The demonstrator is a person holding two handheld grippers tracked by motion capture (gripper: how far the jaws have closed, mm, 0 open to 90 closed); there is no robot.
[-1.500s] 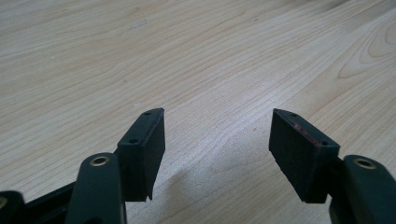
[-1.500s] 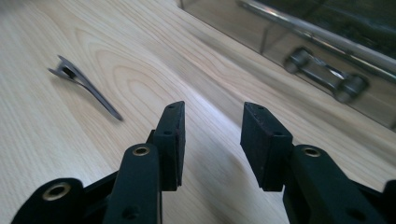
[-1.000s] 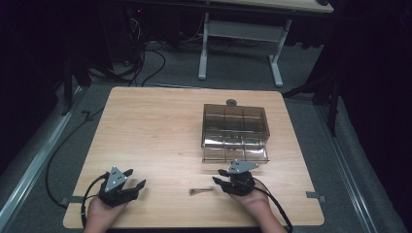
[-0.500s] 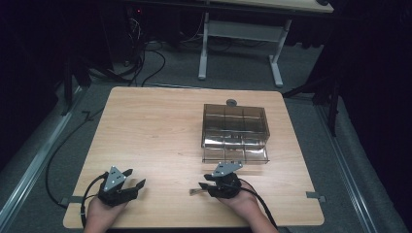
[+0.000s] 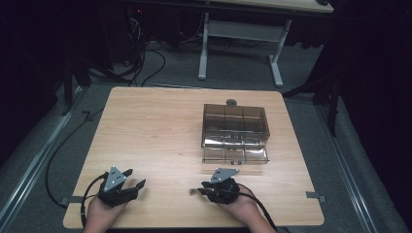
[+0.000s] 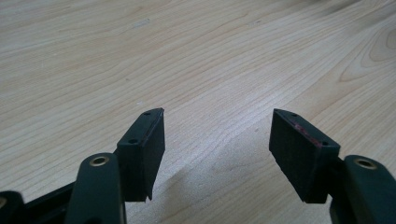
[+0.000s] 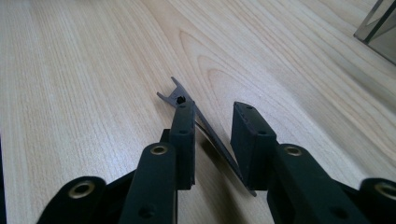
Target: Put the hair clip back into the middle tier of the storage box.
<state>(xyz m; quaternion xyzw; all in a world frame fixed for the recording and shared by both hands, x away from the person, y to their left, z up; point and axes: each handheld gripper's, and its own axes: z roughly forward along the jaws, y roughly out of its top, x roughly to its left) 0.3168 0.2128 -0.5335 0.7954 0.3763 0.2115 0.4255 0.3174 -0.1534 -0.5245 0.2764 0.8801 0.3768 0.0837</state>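
nearest me, my left gripper (image 5: pixel 130 180) rests at the front left of the wooden table (image 5: pixel 155 126), its jaws spread wide over bare wood with nothing between them. my right gripper (image 7: pixel 212 122) sits at the front edge right of centre, pointing left. a thin flat metal tool (image 7: pixel 205 128) with a forked tip lies between its jaws, leaning against the left one. the jaws are narrowed around it, but i still see a gap on the right side, so i cannot tell whether they are truly pinching it. the tool's tip pokes out past the jaws (image 5: pixel 193 192). farther back, right of centre, stands a smoky clear plastic organizer box (image 5: pixel 235 125) divided into compartments, with its lower drawer (image 5: pixel 235 155) pulled out toward me. i cannot make out anything inside the compartments. just behind the box sits a small dark round knob (image 5: pixel 231 102).
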